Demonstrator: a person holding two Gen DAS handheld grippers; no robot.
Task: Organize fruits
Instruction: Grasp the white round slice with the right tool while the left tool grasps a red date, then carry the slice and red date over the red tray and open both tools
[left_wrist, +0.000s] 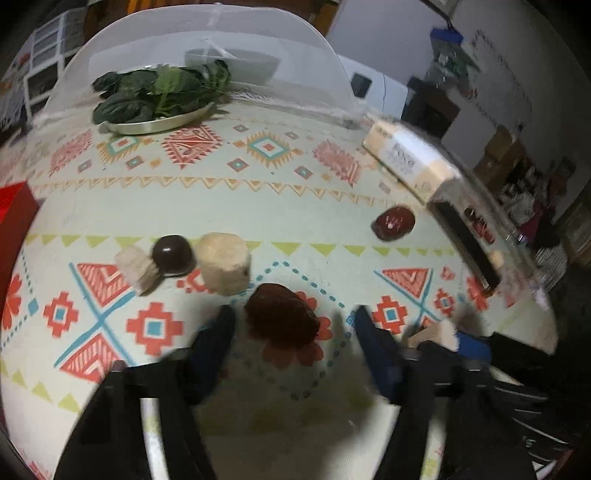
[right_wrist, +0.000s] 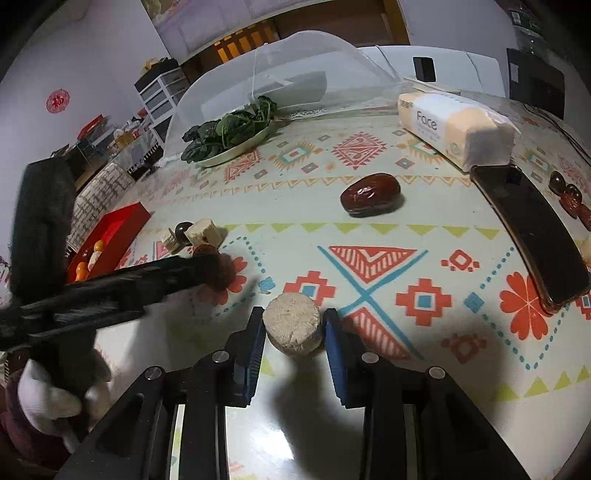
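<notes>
My left gripper (left_wrist: 293, 319) is open, its fingers on either side of a rough dark red fruit (left_wrist: 280, 317) on the patterned tablecloth. Just beyond lie a pale chunk (left_wrist: 223, 267), a dark round fruit (left_wrist: 173, 255) and a smaller pale chunk (left_wrist: 136, 269). A glossy red date (left_wrist: 392, 223) lies to the right; it also shows in the right wrist view (right_wrist: 370, 194). My right gripper (right_wrist: 294, 326) is shut on a pale round chunk (right_wrist: 292, 328) resting on the cloth. The left gripper shows as a dark arm (right_wrist: 110, 291) at the left of the right wrist view.
A plate of leafy greens (right_wrist: 229, 136) sits under a mesh food cover (right_wrist: 295, 70) at the back. A tissue pack (right_wrist: 454, 129) and a phone (right_wrist: 528, 236) lie at the right, small dark beads (right_wrist: 569, 199) beyond. A red box (right_wrist: 107, 240) stands at the left edge.
</notes>
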